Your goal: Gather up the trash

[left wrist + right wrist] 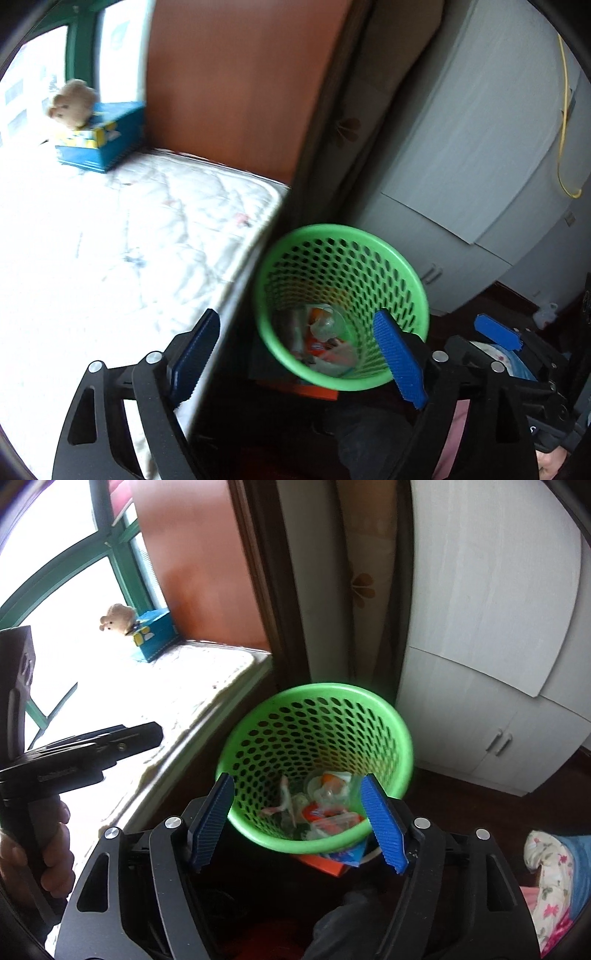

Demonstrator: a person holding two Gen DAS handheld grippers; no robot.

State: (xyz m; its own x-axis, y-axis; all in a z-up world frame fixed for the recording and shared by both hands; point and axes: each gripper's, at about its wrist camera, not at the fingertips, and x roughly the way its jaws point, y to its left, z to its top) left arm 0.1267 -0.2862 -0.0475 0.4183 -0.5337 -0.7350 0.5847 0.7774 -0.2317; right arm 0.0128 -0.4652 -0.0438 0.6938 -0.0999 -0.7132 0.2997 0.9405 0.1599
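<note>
Blue ribbed pads on both tools stand spread, nothing between them. The left gripper (299,358) has its jaws wide apart, one pad over the mattress edge, the other in front of the bin's near rim. The right gripper (299,823) is likewise spread and empty, its pads flanking the near side of the bin.

Just beyond both sets of jaws stands the round green perforated plastic waste basket (341,236), upright on the dark floor, mouth open toward the cameras. At its bottom lies the collected trash (325,805): crumpled clear plastic, white scraps and an orange-and-red wrapper, blurred in both views. A flat orange and blue packet (341,860) sits on the floor, partly under the basket's near edge.

To the left, the white quilted mattress (177,210) runs beside the basket, backed by a reddish-brown wooden panel (236,77). On its far end a tan teddy bear (72,101) leans against a blue cardboard box (103,144). To the right stands a white cabinet (476,716) with metal handles.

In the right wrist view, the person's left hand (51,853) grips the black handle of the other tool.
</note>
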